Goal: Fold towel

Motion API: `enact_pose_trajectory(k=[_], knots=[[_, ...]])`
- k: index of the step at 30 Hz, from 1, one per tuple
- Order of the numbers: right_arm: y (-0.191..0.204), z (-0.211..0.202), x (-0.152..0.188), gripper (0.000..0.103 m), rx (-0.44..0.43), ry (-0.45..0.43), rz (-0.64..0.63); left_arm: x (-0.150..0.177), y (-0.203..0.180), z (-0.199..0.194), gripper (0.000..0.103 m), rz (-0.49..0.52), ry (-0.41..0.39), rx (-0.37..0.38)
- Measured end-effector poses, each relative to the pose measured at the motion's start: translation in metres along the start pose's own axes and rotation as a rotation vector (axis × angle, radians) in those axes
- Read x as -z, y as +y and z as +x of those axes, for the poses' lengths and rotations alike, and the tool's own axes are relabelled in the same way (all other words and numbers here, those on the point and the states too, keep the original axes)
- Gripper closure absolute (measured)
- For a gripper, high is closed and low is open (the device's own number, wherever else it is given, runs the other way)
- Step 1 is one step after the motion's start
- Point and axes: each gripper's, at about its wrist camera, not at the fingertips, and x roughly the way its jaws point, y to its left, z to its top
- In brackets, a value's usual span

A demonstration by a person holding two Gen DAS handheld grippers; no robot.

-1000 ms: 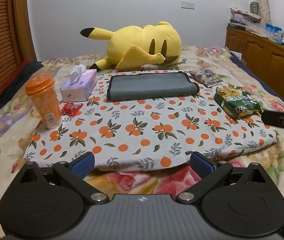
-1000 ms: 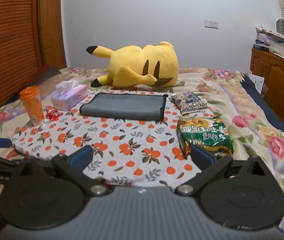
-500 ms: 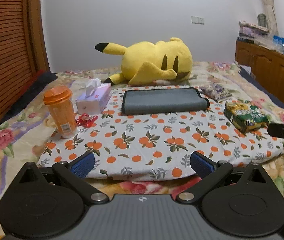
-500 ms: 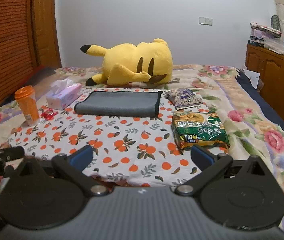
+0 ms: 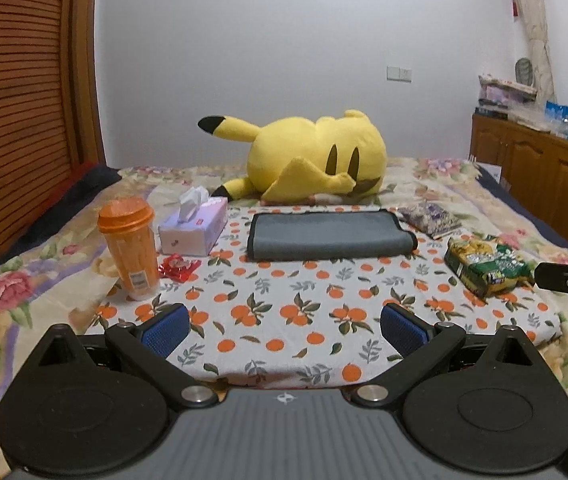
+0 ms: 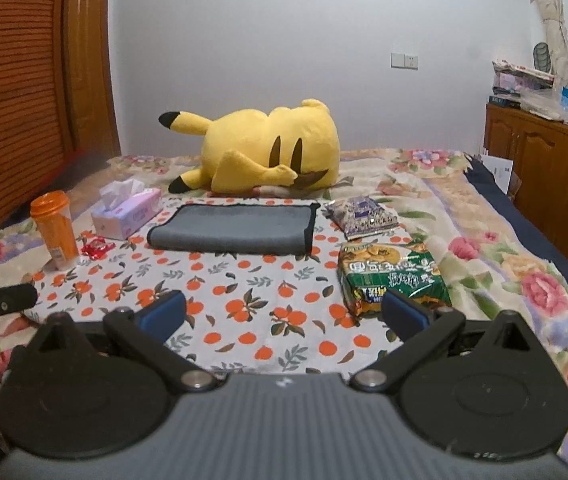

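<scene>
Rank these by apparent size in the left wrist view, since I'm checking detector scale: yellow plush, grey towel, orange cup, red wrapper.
1. yellow plush
2. grey towel, though it lies flat and foreshortened
3. orange cup, helped by nearness
4. red wrapper

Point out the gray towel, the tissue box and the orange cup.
gray towel [image 5: 330,235], left wrist view, middle of its top face
tissue box [image 5: 194,230], left wrist view, its front side
orange cup [image 6: 58,236], right wrist view, its body
</scene>
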Motion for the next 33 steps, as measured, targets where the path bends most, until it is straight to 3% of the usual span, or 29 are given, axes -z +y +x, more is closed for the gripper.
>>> enact_pose_trajectory(k=[33], knots=[[0.001,-0.019,-0.003,0.0,0.009,-0.139,0.001,-0.001,-0.006,-0.02,0.0,0.06,-0.136,-0.025]])
